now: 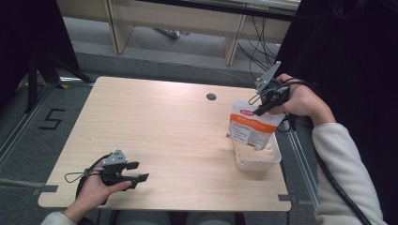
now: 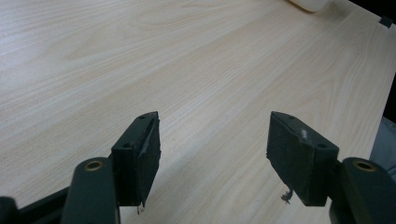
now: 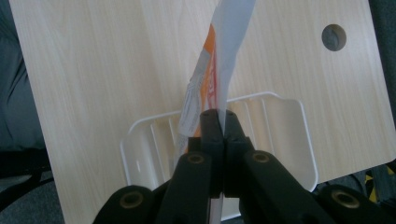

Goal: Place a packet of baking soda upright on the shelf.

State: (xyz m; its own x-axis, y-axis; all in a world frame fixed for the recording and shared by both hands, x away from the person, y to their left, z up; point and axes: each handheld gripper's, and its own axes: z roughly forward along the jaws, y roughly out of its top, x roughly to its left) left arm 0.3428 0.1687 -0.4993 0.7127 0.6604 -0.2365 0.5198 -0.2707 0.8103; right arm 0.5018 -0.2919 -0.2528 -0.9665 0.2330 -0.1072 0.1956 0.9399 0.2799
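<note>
A white and orange pouch (image 1: 252,125) hangs upright over a white plastic tray (image 1: 274,159) at the table's right edge. My right gripper (image 1: 261,106) is shut on the pouch's top edge, pointing down. In the right gripper view the jaws are pressed together on the thin pouch (image 3: 219,65), and the ribbed tray (image 3: 285,126) lies below it. My left gripper (image 1: 138,171) rests near the table's front left, held by a hand, its jaws apart. In the left gripper view the two black pads (image 2: 140,156) stand wide over bare wood with nothing between them.
The light wooden table (image 1: 155,126) has a round cable hole (image 1: 211,97) near its far edge. Beyond it stand desk legs and trailing cables on a grey floor. A dark curtain lies to the right, and a floor mark reading 5 (image 1: 51,119) to the left.
</note>
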